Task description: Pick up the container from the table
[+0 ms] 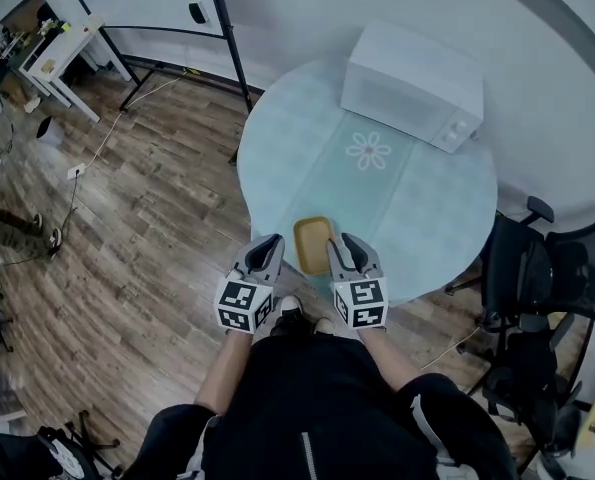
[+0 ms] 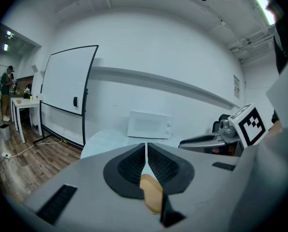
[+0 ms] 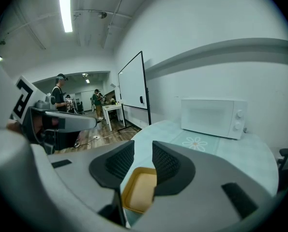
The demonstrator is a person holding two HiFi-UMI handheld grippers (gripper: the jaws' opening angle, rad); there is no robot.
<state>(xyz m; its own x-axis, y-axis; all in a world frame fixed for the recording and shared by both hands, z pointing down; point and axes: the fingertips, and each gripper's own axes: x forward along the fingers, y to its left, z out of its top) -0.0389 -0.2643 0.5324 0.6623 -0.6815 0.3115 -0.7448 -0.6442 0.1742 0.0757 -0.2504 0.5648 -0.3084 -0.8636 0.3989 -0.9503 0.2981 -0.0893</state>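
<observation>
In the head view, a round counter (image 1: 432,213) with a pale blue cloth stands on a brown wood floor (image 1: 147,198). The yellow container (image 1: 312,245) lies at the near edge of the counter. The left hand-held gripper (image 1: 270,243) is just beside its left side, and the right hand-held gripper (image 1: 337,243) is just beside its right side. A white microwave (image 1: 412,85) sits at the far edge, well apart from the container, with a flower picture (image 1: 368,150) on the cloth between them. Black chairs (image 1: 547,268) stand to the right of the counter, and a small white desk (image 1: 62,48) stands far off at the left.

In the left gripper view, the jaws are pressed almost together, with only a thin slit between them. The container shows just under them. A whiteboard (image 2: 66,83) stands by the white wall.

In the right gripper view, the jaws are spread apart. The container lies on the counter below the gap, and nothing is pinched.
</observation>
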